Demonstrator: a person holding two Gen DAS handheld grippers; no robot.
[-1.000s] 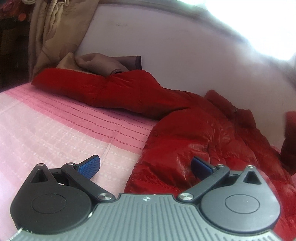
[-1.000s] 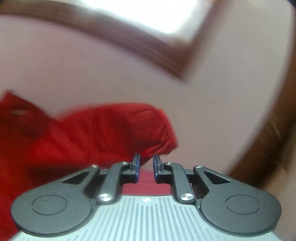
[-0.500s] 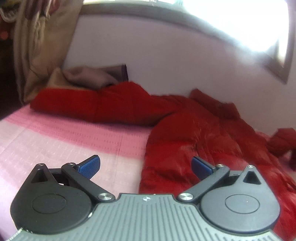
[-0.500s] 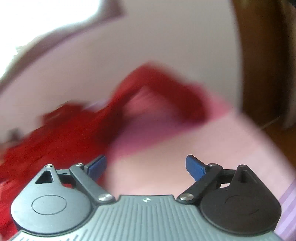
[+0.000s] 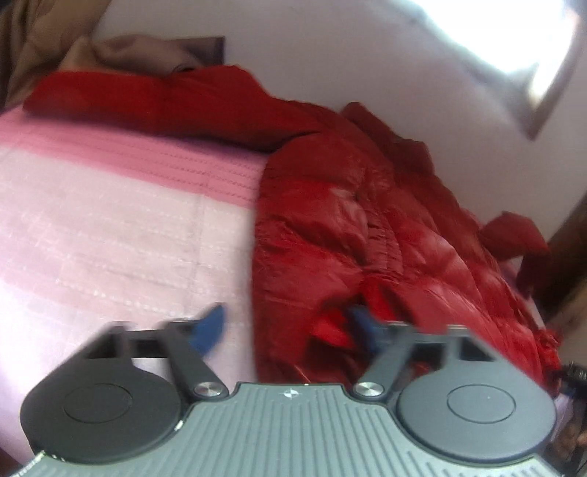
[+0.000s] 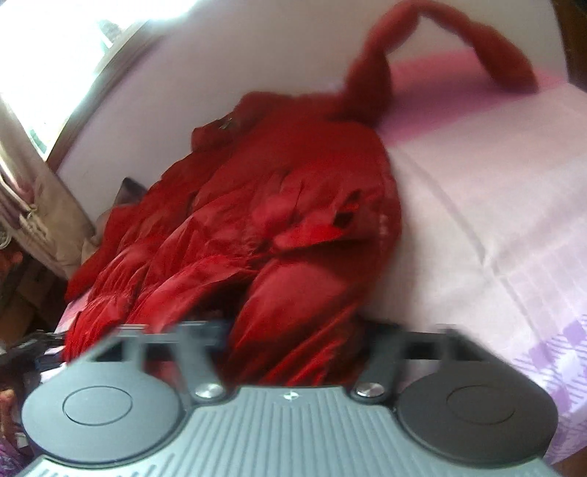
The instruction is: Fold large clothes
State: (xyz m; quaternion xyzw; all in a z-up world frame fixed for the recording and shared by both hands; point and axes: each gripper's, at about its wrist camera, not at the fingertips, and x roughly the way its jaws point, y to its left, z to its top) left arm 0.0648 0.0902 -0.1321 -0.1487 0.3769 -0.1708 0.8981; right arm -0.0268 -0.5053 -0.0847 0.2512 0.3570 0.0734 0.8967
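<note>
Closest in the left wrist view, the left gripper [image 5: 286, 326] sits low over the near hem of a red puffer jacket [image 5: 348, 220]. Its jaws have just been closing; the blue pads [image 5: 211, 328] show a gap, with the jacket's lower left corner lying between them, and blur hides whether they press the cloth yet. Left of that corner lies bare pink bedspread [image 5: 110, 227], its far band a deeper pink.

In the right wrist view the right gripper [image 6: 293, 341] is at the jacket's hem on the opposite side. Its jaws have also just been closing, and a puffy fold of red fabric fills the space between the smeared fingers; the fingertips are too blurred to show whether they clamp it.

Beyond both tools the jacket spreads lengthwise up the bed toward the pale wall [image 5: 330, 55]. One sleeve [image 5: 128, 95] stretches out flat along the wall to the left, the other sleeve [image 6: 458, 47] curls in a loop near the far right corner. At the left sleeve's end a brown garment [image 5: 146, 51] is bunched against the wall, with a beige curtain [image 6: 47, 205] hanging beside it. A bright window [image 5: 513, 33] sits high in the wall.
</note>
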